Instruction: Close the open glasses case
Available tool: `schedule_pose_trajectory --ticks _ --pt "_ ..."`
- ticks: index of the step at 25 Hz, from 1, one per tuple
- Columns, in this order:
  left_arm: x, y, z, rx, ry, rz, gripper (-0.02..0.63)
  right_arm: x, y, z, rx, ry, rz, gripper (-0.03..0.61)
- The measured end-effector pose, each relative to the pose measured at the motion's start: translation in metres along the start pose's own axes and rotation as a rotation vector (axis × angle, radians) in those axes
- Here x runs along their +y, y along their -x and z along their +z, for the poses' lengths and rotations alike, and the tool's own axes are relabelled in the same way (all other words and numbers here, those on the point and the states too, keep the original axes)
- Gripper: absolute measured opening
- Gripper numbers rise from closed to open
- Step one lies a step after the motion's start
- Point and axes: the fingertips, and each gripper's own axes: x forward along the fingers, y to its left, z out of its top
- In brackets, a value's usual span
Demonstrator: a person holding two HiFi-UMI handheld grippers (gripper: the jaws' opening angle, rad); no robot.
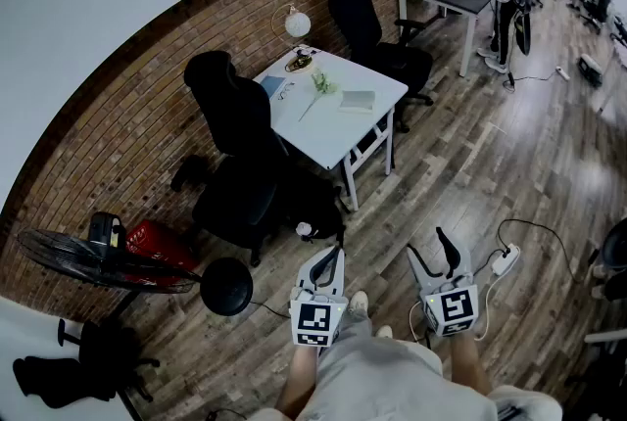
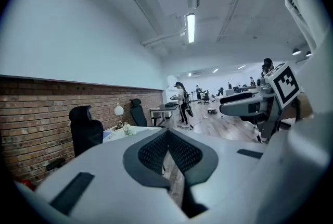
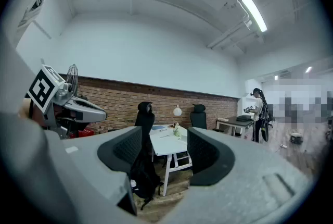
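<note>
My left gripper (image 2: 167,137) is matt grey plastic; behind the smooth white table (image 1: 328,130) stands a rough brick wall (image 1: 127,116).

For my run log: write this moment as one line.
task: not started | left gripper: shut, empty | right gripper: open, empty | white table: far ahead

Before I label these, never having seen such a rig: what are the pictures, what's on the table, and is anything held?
There is no robot here. A person stands holding a hand gripper in each hand. The head view looks down from a camera on their head and shows the left gripper, the right gripper and the wood floor. Each of the other two views rides on one gripper and looks along its jaws. The left gripper's jaws meet and the right's stand apart; neither holds anything. Ahead is a white table with a lamp, a flower and a flat grey thing. The glasses case can't be picked out from this far. Black chairs stand round the table.
</note>
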Motion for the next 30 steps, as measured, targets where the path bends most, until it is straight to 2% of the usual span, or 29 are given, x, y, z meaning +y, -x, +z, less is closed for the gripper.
schedule_pose_trajectory --ticks 7,17,30 --pt "-0.006 -0.011 -0.007 -0.001 -0.005 -0.016 0.005 0.002 -0.008 -0.012 0.006 -0.024 0.025 0.276" --pt "0.027 -0.058 -0.016 0.01 -0.002 -0.035 0.005 -0.008 -0.067 -0.019 0.036 -0.013 0.03 0.276" --pt "0.073 -0.127 -0.007 0.02 0.007 -0.083 0.005 -0.033 -0.141 -0.019 0.077 -0.038 -0.002 0.276"
